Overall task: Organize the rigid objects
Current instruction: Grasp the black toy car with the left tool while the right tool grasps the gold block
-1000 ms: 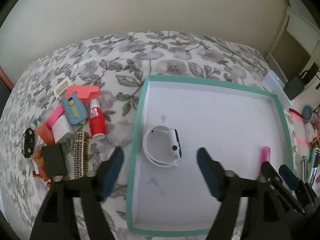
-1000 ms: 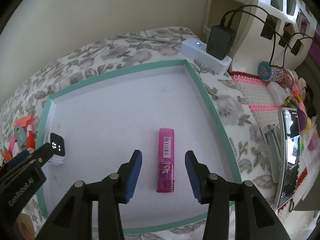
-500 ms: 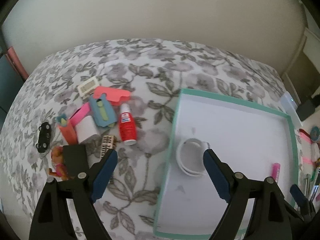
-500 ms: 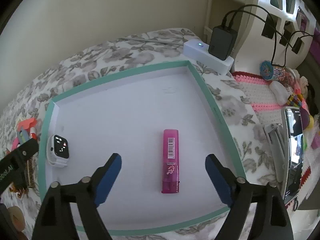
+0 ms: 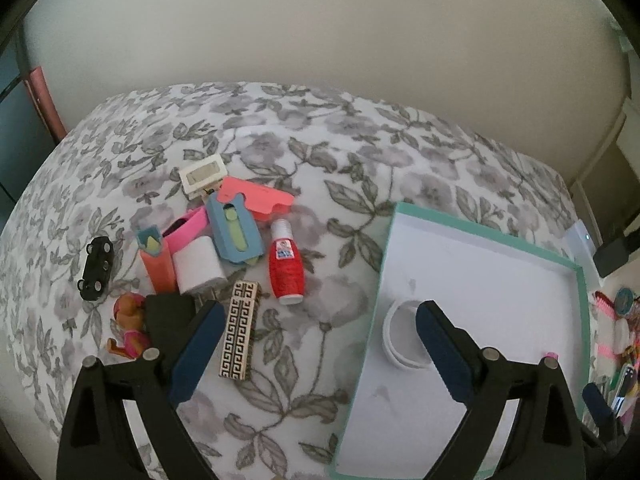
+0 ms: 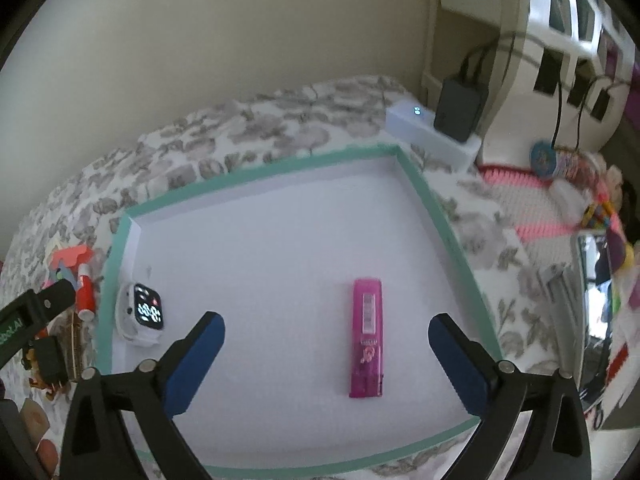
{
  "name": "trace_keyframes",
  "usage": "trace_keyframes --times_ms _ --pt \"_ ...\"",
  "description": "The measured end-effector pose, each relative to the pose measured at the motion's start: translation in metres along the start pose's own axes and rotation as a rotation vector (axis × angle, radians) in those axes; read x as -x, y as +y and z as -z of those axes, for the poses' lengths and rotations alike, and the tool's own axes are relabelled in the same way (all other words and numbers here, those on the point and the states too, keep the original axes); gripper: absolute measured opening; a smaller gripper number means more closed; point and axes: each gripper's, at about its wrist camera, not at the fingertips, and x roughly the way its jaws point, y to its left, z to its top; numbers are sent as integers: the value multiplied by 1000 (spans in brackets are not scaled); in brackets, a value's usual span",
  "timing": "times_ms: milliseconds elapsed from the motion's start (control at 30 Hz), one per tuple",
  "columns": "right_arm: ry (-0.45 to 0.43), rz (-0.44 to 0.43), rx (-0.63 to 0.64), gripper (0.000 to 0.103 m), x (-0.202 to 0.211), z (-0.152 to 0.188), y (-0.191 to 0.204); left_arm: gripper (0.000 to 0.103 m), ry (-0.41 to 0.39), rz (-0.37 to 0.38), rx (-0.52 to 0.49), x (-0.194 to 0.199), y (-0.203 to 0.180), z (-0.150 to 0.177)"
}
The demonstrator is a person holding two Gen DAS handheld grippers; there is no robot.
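A teal-rimmed white tray (image 6: 432,200) lies on a floral bedspread. In it are a white smartwatch (image 6: 140,314) at the left and a pink lighter (image 6: 366,344) on the right. My right gripper (image 6: 326,356) is open and empty, raised over the tray's near side. In the left wrist view the tray (image 5: 384,264) sits at the right with the watch (image 5: 402,338) inside. My left gripper (image 5: 316,344) is open and empty above the bedspread, left of the tray. A pile of small objects lies to its left: red bottle (image 5: 285,268), patterned box (image 5: 240,336), white charger (image 5: 198,266).
The pile also holds a blue card holder (image 5: 234,232), a pink-red case (image 5: 256,198), an orange holder (image 5: 156,264), a black toy car (image 5: 96,268) and a small figure (image 5: 128,328). A white box with a black adapter (image 6: 460,108), a phone (image 6: 596,300) and trinkets lie right of the tray.
My left gripper has swung left from over the tray to the bedspread beside the pile. My right gripper has opened wide and drawn back from the pink lighter.
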Motion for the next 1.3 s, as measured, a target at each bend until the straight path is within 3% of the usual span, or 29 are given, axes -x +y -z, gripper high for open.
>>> trace_keyframes --times_ms 200,333,500,800,1033,1167,1300 --pt "25 -32 36 103 2 -1 17 96 -35 42 53 9 21 -9" --pt "-4 -111 48 103 15 -8 36 96 -48 33 85 20 41 -16" --pt "-38 -153 136 103 33 -15 74 96 -89 22 51 37 64 -25" --pt "-15 -287 183 103 46 -18 139 96 -73 -106 84 45 167 -40" --pt "39 -362 264 103 40 -7 204 96 -33 -150 198 35 252 -40" --pt "103 -371 305 93 21 6 228 96 10 -172 230 15 273 -35" --pt "190 -357 303 80 -8 19 234 96 67 -142 251 -14 280 -28"
